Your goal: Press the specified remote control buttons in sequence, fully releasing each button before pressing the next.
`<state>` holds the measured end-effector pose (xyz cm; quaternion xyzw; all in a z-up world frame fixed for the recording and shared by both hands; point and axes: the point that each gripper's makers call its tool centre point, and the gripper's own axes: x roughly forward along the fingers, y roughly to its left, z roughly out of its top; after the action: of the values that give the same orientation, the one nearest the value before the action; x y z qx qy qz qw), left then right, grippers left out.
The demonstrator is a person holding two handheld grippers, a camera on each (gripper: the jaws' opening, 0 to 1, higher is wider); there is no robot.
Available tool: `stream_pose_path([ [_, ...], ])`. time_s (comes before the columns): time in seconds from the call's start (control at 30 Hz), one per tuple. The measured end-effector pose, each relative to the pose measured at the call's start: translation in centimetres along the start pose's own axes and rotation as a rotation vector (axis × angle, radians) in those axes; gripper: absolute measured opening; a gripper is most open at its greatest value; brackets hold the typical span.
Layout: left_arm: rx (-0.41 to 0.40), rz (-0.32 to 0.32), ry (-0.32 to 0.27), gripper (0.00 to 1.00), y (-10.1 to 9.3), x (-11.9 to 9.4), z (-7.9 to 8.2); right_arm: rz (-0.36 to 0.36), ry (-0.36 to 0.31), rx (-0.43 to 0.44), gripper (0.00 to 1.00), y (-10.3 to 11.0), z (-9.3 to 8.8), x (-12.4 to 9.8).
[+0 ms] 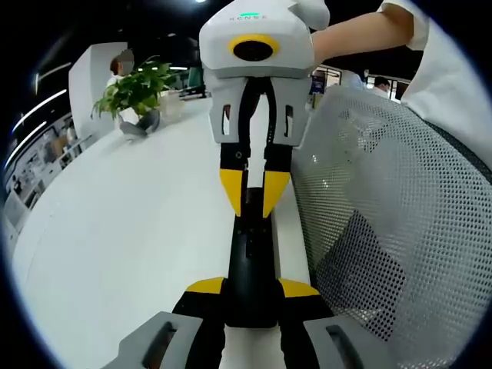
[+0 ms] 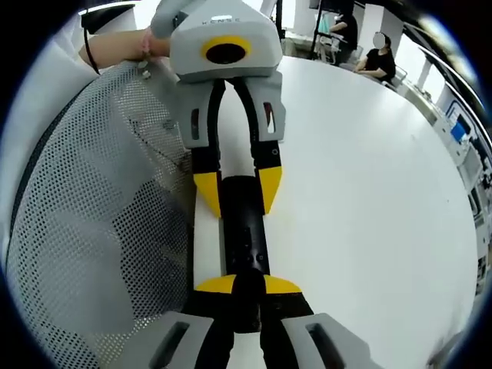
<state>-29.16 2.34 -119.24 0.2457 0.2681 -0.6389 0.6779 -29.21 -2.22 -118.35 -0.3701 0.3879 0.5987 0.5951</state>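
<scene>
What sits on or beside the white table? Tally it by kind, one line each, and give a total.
Yellow-tipped two-jaw grippers: 2 (left gripper, right gripper)
Slim black remote control: 1
Leafy green potted plant: 1
White mesh chair back: 1
Total: 5

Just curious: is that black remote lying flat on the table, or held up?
Held up: the remote is clamped at both ends by the two grippers' jaws, above the white table.
</scene>
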Motion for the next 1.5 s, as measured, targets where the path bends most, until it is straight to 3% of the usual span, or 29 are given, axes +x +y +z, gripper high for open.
stream_pose_path([
  [0.23, 0.001, 0.0, 0.0, 0.25, -0.02, 0.0, -0.01, 0.032, 0.021, 0.003, 0.08, -0.13, 0.02, 0.15],
  [0.5, 0.002, -0.001, 0.002, 0.25, -0.07, 0.0, -0.01, 0.09, 0.138, -0.09, 0.07, 0.01, -0.08, 0.3],
  [0.57, 0.002, 0.0, 0.002, 0.25, -0.07, 0.01, 0.0, 0.087, 0.142, -0.102, 0.07, 0.14, -0.04, 0.34],
  [1.13, -0.004, 0.005, 0.002, 0.25, -0.06, 0.03, 0.03, 0.05, 0.058, -0.045, 0.08, 0.02, -0.23, 0.11],
  [1.5, -0.003, 0.008, 0.008, 0.25, -0.1, -0.05, 0.07, 0.032, 0.05, -0.034, 0.08, 0.01, -0.12, 0.16],
])
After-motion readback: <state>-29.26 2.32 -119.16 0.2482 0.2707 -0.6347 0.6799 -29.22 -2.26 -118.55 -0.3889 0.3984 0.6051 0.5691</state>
